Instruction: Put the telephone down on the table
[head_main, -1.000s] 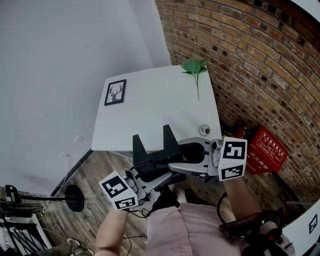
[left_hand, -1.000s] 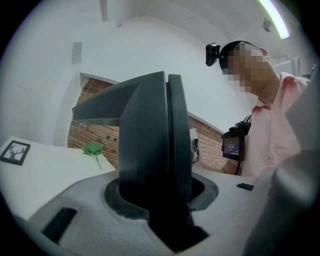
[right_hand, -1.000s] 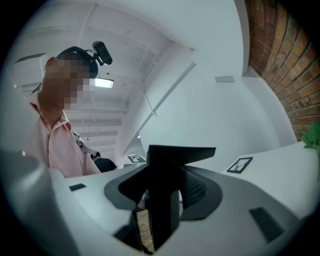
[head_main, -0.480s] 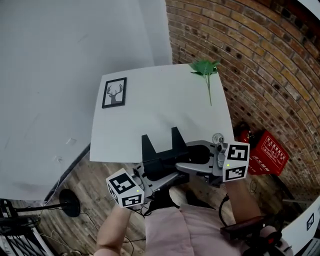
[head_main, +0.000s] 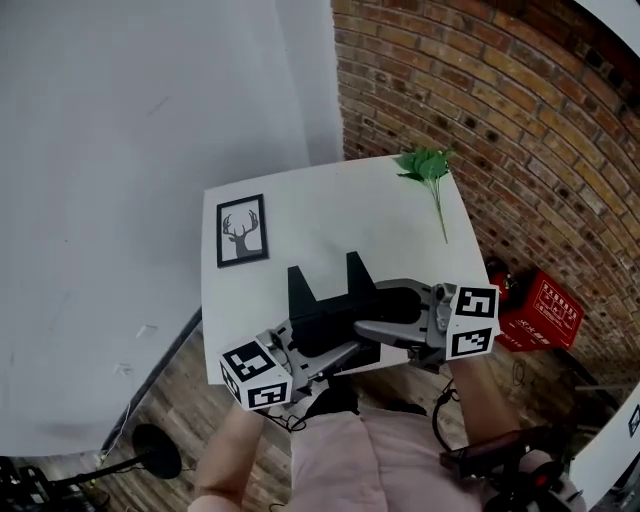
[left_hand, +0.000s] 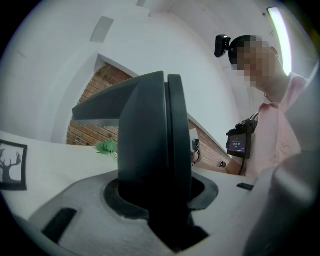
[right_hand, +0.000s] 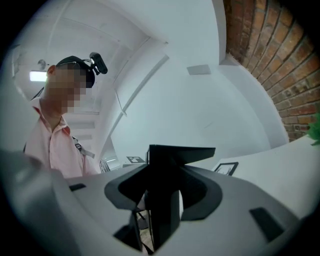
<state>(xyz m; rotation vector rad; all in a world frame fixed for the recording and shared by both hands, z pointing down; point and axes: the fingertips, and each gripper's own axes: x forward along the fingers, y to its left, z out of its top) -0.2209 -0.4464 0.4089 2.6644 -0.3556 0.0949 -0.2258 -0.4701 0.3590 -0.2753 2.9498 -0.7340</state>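
Lying beyond the telephone are a picture and sprig.

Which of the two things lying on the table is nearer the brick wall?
The green leafy sprig, at the far corner beside the bricks; the framed deer picture lies at the opposite edge.

My white counter stands in the far corner, with a plain white wall on its left and a red brick wall on its right. Wooden plank floor lies near me. A red crate sits by the bricks on the right. A strip light glows overhead.
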